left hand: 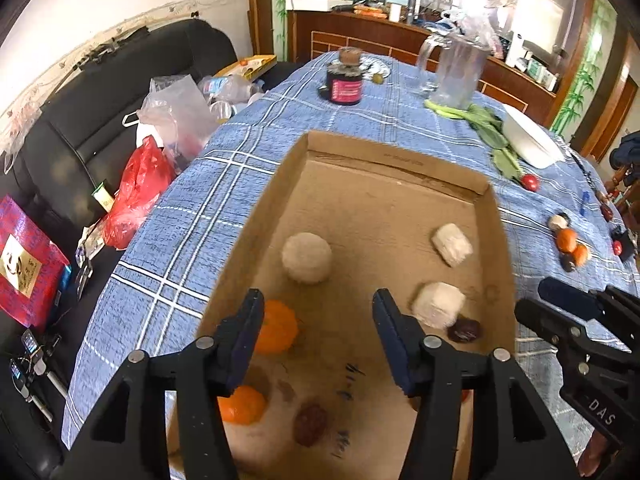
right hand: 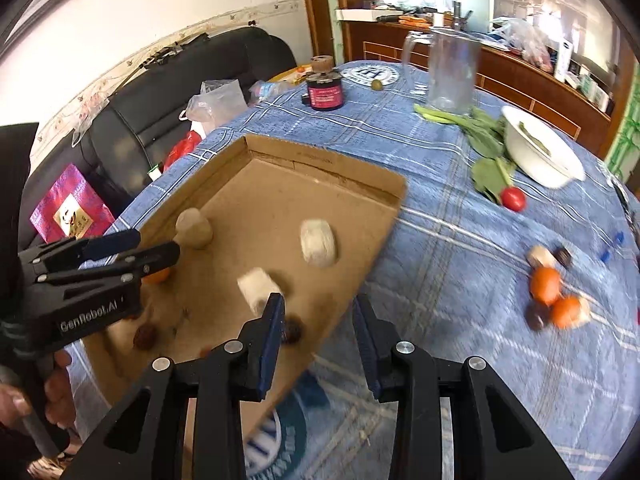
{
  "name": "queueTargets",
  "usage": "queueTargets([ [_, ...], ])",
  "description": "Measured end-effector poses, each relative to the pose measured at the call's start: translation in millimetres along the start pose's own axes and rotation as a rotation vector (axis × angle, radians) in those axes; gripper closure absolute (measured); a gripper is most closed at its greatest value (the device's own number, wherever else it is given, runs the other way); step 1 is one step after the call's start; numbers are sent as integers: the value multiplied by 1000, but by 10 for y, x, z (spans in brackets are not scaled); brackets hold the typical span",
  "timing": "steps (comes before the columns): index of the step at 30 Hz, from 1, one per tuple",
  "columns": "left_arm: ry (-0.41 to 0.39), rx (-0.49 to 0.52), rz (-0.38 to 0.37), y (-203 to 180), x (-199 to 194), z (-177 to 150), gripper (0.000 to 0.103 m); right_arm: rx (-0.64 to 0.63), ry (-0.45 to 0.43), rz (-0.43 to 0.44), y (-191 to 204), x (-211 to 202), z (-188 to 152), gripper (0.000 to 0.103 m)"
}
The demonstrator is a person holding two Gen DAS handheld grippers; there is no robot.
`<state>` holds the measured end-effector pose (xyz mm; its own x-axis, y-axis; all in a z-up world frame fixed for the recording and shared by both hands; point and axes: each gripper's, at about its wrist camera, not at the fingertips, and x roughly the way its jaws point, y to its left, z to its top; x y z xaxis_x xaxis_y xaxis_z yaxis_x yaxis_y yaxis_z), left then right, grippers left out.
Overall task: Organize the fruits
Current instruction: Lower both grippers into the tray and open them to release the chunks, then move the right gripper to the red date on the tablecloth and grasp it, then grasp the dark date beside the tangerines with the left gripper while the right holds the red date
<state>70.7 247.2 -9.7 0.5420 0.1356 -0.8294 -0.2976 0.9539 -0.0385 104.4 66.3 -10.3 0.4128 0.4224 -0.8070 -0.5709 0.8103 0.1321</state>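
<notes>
Left wrist view shows the surface point(left hand: 224, 184) under a blue checked cloth, bearing a shallow cardboard box point(left hand: 384, 184). Inside the box lie 3 white foam-wrapped fruits point(left hand: 307, 257), 2 oranges point(left hand: 280, 326) and dark red dates point(left hand: 464, 330). Beyond the box stand a clear jug point(left hand: 456, 72), a white bowl point(left hand: 530, 142) and a dark jar point(left hand: 344, 82). Outside the box, to its right, 2 more oranges point(right hand: 546, 285) sit touching on the cloth, with a red tomato point(right hand: 513, 199) near leafy greens point(right hand: 486, 140). The left tool point(left hand: 318, 336) hangs over the box, fingers spread, pinching nothing. The right tool point(right hand: 318, 330) hangs over the box's right edge, fingers apart and empty.
</notes>
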Motion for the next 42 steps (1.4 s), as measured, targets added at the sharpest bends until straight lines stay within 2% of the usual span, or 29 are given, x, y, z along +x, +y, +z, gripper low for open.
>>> queueTargets([
  [2, -5, 10, -13, -78, -67, -33, 47, 16, -5, -7, -58, -115, -113, 64],
  [6, -6, 28, -51, -291, -178, -114, 46, 52, -12, -38, -238, -327, -327, 53],
  [11, -8, 64, -106, -639, -308, -230, 36, 119, -26, -105, -633, -632, -643, 50],
  [15, -3, 109, -132, -933, -361, -322, 34, 145, -19, -183, -978, -819, -957, 37],
  [16, 0, 116, -134, -983, -366, -342, 34, 150, -11, -191, -1057, -838, -1041, 37],
  [19, 17, 137, -145, -1126, -366, -406, 34, 165, 13, -192, -1223, -837, -1257, 37],
  [22, 36, 147, -145, -1220, -356, -447, 34, 185, 19, -186, -1323, -785, -1336, 38],
  [29, 48, 159, -128, -1311, -365, -524, 34, 182, 9, -121, -1317, -565, -1234, 38],
  [31, 52, 159, -122, -1319, -356, -528, 34, 171, 5, -122, -1289, -505, -1202, 39],
  [32, 55, 157, -121, -1322, -348, -527, 34, 169, 5, -112, -1286, -474, -1189, 45],
  [33, 56, 154, -119, -1324, -343, -527, 34, 172, 10, -99, -1292, -441, -1179, 57],
  [35, 59, 148, -119, -1337, -322, -518, 34, 171, 10, -87, -1299, -402, -1177, 63],
  [36, 62, 146, -119, -1350, -306, -512, 34, 165, 8, -76, -1296, -395, -1175, 69],
  [42, 84, 156, -136, -1568, -159, -456, 34, 162, -16, -89, -1339, -488, -1227, 70],
])
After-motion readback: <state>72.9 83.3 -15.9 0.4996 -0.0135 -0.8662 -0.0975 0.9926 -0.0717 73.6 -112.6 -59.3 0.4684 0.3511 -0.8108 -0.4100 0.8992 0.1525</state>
